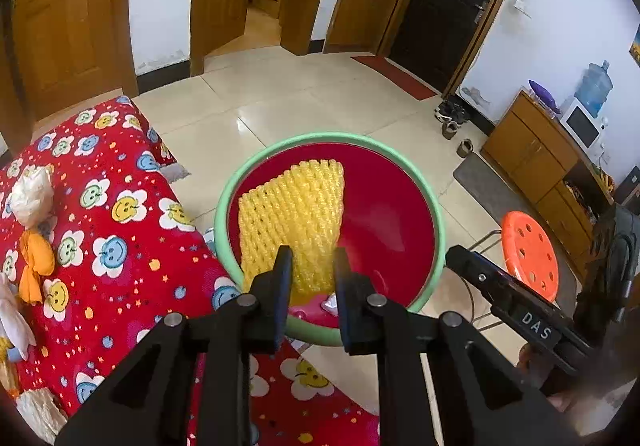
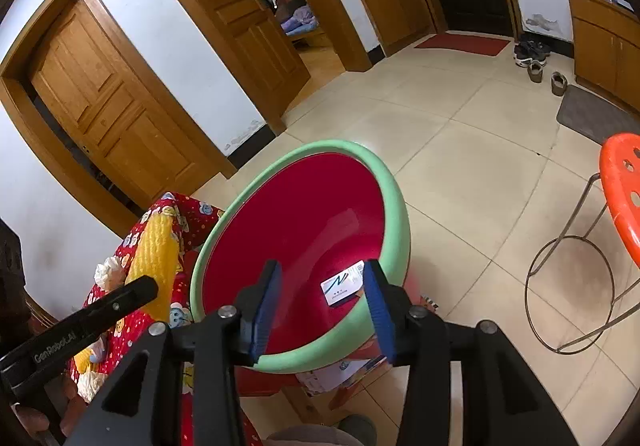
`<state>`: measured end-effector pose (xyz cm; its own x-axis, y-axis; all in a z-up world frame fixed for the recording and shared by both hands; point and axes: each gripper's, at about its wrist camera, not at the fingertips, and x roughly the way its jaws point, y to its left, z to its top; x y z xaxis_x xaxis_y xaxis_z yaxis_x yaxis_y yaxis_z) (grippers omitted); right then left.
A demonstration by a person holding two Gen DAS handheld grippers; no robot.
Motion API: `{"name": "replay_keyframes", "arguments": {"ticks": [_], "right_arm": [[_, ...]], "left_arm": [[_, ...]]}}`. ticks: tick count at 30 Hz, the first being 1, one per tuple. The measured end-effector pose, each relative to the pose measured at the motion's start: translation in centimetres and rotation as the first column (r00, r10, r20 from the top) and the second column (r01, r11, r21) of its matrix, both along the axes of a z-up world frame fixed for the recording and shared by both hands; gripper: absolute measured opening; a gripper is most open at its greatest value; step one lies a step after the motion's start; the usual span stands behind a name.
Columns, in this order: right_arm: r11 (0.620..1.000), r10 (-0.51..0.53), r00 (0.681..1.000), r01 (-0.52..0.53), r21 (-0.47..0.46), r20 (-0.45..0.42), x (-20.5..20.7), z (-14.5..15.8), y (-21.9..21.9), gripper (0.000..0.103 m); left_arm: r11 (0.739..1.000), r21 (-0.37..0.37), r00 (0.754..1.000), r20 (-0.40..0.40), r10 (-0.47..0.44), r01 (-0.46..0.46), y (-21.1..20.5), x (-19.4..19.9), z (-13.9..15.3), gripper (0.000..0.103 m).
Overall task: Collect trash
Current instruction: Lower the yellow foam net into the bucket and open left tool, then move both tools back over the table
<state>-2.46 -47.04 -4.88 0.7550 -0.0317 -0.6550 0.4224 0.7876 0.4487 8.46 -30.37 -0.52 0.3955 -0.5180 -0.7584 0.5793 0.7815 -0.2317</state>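
Observation:
My left gripper (image 1: 312, 266) is shut on a yellow foam fruit net (image 1: 292, 221) and holds it over a red basin with a green rim (image 1: 240, 185). In the right wrist view the net (image 2: 154, 262) hangs left of the basin (image 2: 384, 181). A white and blue card (image 2: 342, 284) lies in the basin. My right gripper (image 2: 322, 286) is open and empty, its blue pads (image 2: 266, 306) just above the basin's near rim. Crumpled white paper (image 1: 32, 193) and an orange wad (image 1: 36, 262) lie on the red flowered tablecloth (image 1: 120, 238).
An orange perforated stool (image 1: 530, 254) on a wire frame stands right of the basin, also in the right wrist view (image 2: 622, 181). A wooden cabinet (image 1: 536, 161) with a microwave stands at the far right. Tiled floor, shoes and wooden doors lie beyond.

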Motion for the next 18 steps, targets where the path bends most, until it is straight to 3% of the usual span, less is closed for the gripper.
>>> {"name": "replay_keyframes", "arguments": {"ticks": [7,18], "right_arm": [[1.0,-0.002,1.0,0.002,0.005,0.007,-0.2,0.1,-0.1,0.05],[1.0,0.006,1.0,-0.006,0.002,0.024,-0.8,0.7,0.3,0.059]], "left_arm": [[1.0,-0.008,1.0,0.006,0.017,-0.017,0.2,0.0,0.3,0.045],[0.997,0.003,0.997,0.018,0.073,-0.073,2.1,-0.7,0.9,0.063]]}}
